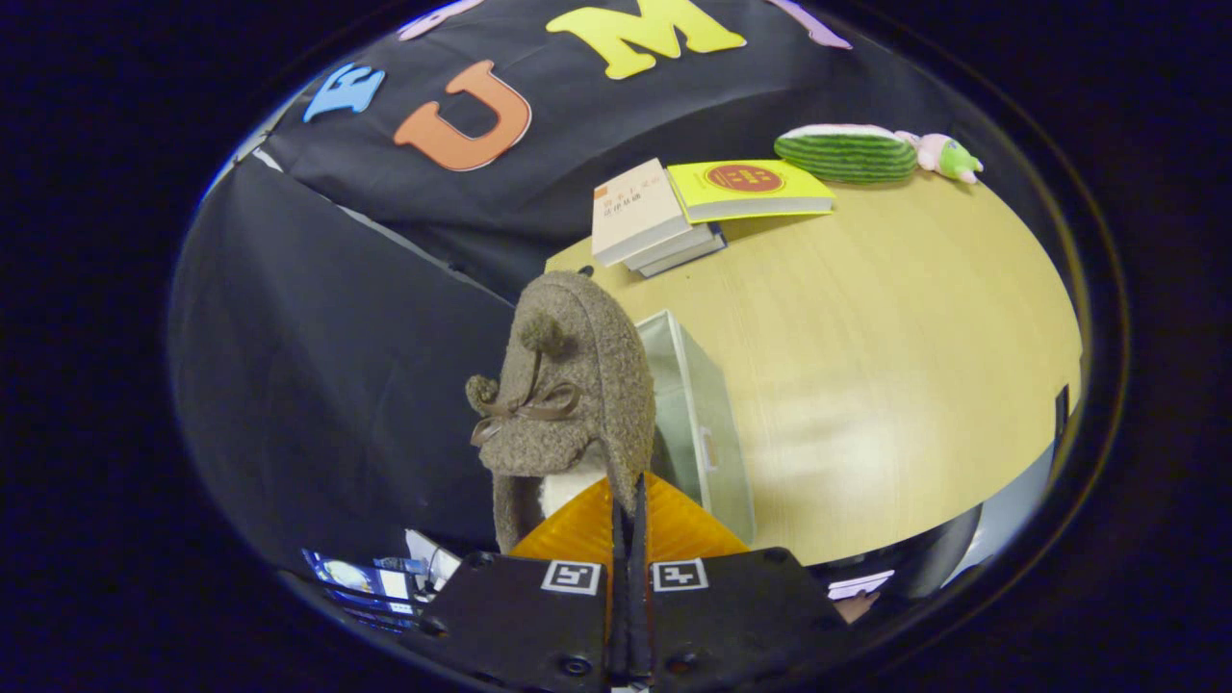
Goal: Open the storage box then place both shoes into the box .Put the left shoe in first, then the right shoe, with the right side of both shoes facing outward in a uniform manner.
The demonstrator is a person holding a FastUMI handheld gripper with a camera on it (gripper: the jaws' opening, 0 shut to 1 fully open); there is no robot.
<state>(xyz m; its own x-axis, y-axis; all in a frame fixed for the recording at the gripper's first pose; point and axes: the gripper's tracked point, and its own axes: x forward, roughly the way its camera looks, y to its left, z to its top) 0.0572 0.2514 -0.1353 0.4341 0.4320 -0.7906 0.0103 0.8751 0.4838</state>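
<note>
So the gripper has its fingers squeezed together on the edge of the shoe, which hangs up in the air right ahead of them. It's a fuzzy brown slipper-type thing, boucle-looking, with two little pom-poms and a thin brown bow on top, plus a bit of white lining peeking out by the fingers. Just past it to the right sits the box, pale and see-through-ish, on the wooden table. Further beyond are some books and a green plush.
</note>
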